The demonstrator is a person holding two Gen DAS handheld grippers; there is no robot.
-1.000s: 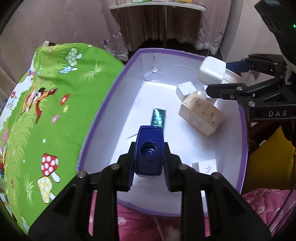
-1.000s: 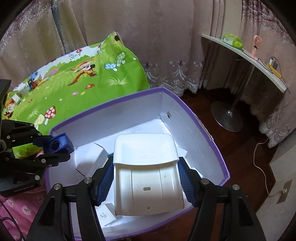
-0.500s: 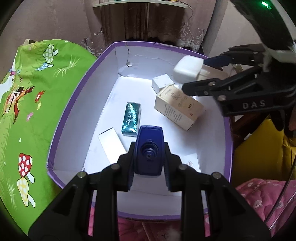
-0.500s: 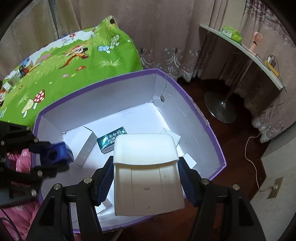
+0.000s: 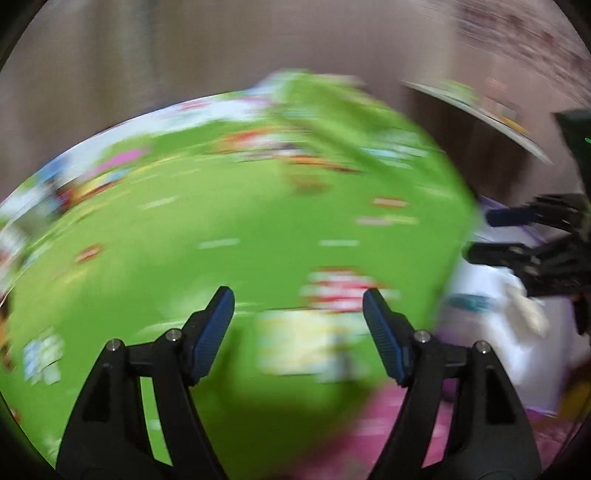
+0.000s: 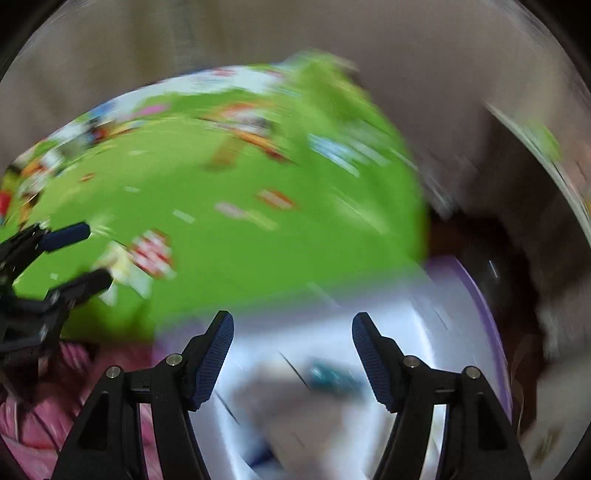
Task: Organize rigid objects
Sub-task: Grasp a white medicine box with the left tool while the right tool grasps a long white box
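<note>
Both views are heavily motion-blurred. My left gripper (image 5: pixel 298 306) is open and empty, over the green cartoon-print sheet (image 5: pixel 221 229). My right gripper (image 6: pixel 292 328) is open and empty, above the near edge of the white box with a purple rim (image 6: pixel 476 295). Blurred items lie in the box, among them a teal packet (image 6: pixel 328 374). The box also shows at the right of the left wrist view (image 5: pixel 491 306). The right gripper shows in the left wrist view (image 5: pixel 480 236), and the left gripper in the right wrist view (image 6: pixel 96 254), both open.
Pink floral bedding (image 6: pixel 44 417) lies in front of the box. Curtains (image 6: pixel 258 33) hang behind the green sheet. A white shelf (image 5: pixel 480 110) runs at the upper right. Dark floor (image 6: pixel 480 240) lies to the right of the box.
Both grippers have opened and are empty: the blue object and the white object are out of them. Both have swung left, away from the box toward the green sheet.
</note>
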